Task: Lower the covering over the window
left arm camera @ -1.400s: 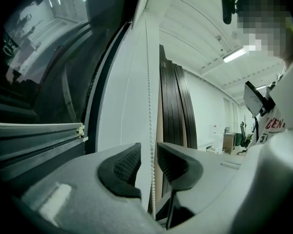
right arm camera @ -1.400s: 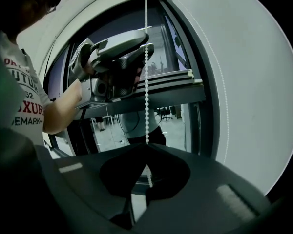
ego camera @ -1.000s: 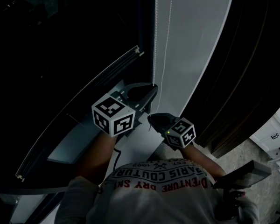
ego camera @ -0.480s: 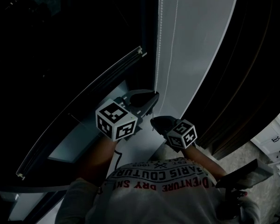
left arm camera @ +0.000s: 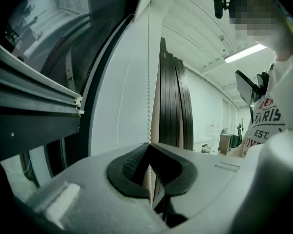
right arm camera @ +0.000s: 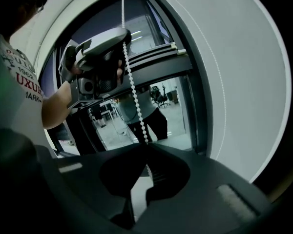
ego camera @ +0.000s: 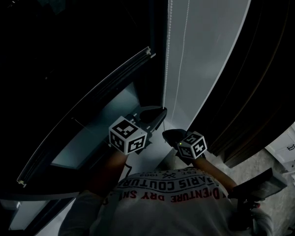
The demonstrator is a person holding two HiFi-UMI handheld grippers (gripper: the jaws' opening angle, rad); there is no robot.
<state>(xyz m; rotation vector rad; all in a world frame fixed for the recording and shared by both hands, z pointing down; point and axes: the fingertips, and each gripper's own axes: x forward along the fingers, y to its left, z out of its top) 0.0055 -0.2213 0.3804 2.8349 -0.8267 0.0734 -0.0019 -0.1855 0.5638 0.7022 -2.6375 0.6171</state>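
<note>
**A:** Why are both hands on the same cord?

**B:** The bead chain (ego camera: 167, 58) is what drives the blind (right arm camera: 151, 30). It hangs down the right edge of the window (right arm camera: 171, 106), so that is where the pulling has to happen. The left gripper (ego camera: 161, 111) is clamped tight on it. Its jaws are nearly together, with the beads running straight between the pads.

**A:** And the right gripper (ego camera: 165, 131)?

**B:** That one has the same hold on the same strand, just below the left. Its own view shows the chain coming down from the left gripper and into its closed jaws.

**A:** Why stack them like that?

**B:** My guess is hand-under-hand hauling. The chain is thin and slippery, so one gripper can keep the tension while the other lets go and reaches higher. Keeping them close together also keeps the pull in line with the chain rather than dragging it sideways.

**A:** Where is the blind itself?

**B:** It's partly down. Its bottom bar (left arm camera: 44, 94) crosses the window above the grippers, and there is bare glass below it. I'd say a fair amount of lowering is left.
</note>
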